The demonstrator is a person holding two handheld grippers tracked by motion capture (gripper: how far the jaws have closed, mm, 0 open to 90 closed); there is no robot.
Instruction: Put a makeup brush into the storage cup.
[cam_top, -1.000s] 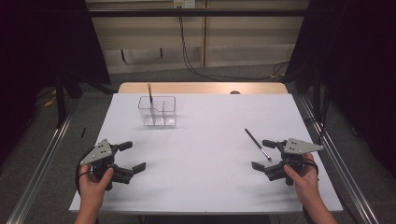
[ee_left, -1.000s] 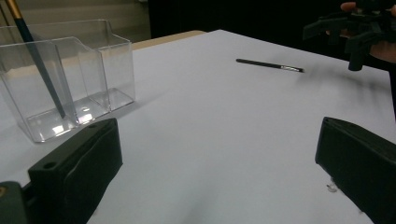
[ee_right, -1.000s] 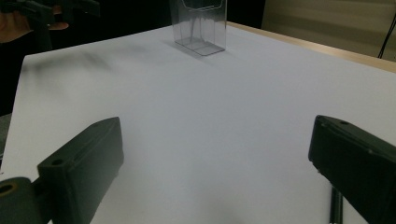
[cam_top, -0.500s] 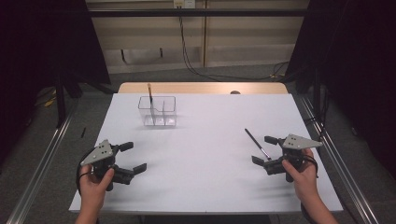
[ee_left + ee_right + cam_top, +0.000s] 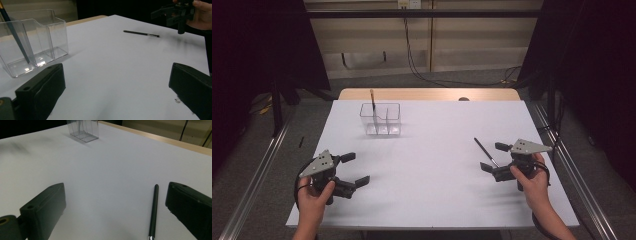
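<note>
Approach-to-grasp step, by judgement: right gripper (image 5: 493,157) near right edge of table (image 5: 432,150), jaws spread wide, nothing held. Black pen (image 5: 486,152) flat on table between those jaws, nearer the right-hand jaw in right gripper view (image 5: 153,213). Left gripper (image 5: 353,169) near front-left corner, jaws also apart, empty. Clear divided organizer (image 5: 381,120) toward far-left part of table, brown pencil (image 5: 373,100) leaning in its left compartment. Next, likely: centre jaws across pen shaft, lower to table, close, lift, carry to organizer.

White table (image 5: 432,150) on grey floor (image 5: 257,165); black curtains (image 5: 257,45) flanking, beige wall (image 5: 462,45) with cables (image 5: 417,60)
</note>
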